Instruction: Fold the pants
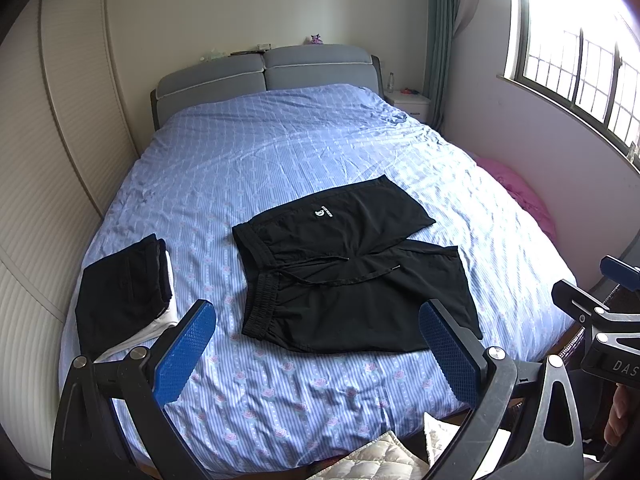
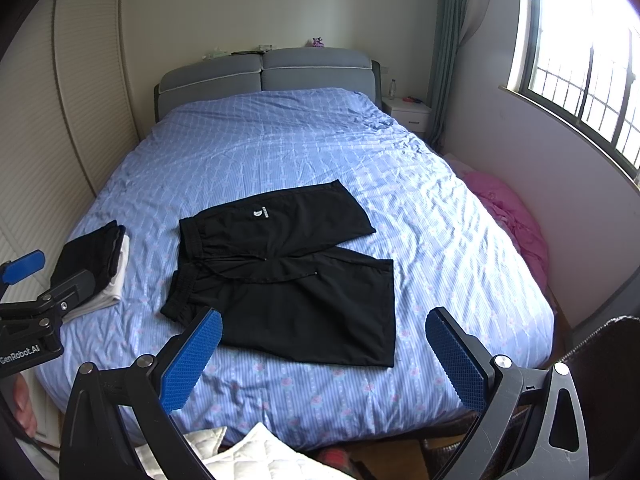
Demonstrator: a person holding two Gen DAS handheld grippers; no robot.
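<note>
Black shorts (image 1: 352, 272) lie spread flat on the blue bed (image 1: 280, 152), waistband to the left, both legs to the right, drawstring loose across the front. They also show in the right wrist view (image 2: 288, 276). My left gripper (image 1: 316, 344) is open and empty, held above the bed's near edge in front of the shorts. My right gripper (image 2: 324, 356) is open and empty too, just short of the shorts' near leg. Each gripper shows at the edge of the other's view, the right (image 1: 600, 312) and the left (image 2: 36, 304).
A folded stack of black and white clothes (image 1: 128, 300) lies at the bed's near left, also in the right wrist view (image 2: 96, 268). A pink bundle (image 2: 512, 216) lies between bed and window wall. A white quilted cloth (image 2: 248, 456) sits below the bed's foot. A nightstand (image 2: 408, 112) stands at the far right.
</note>
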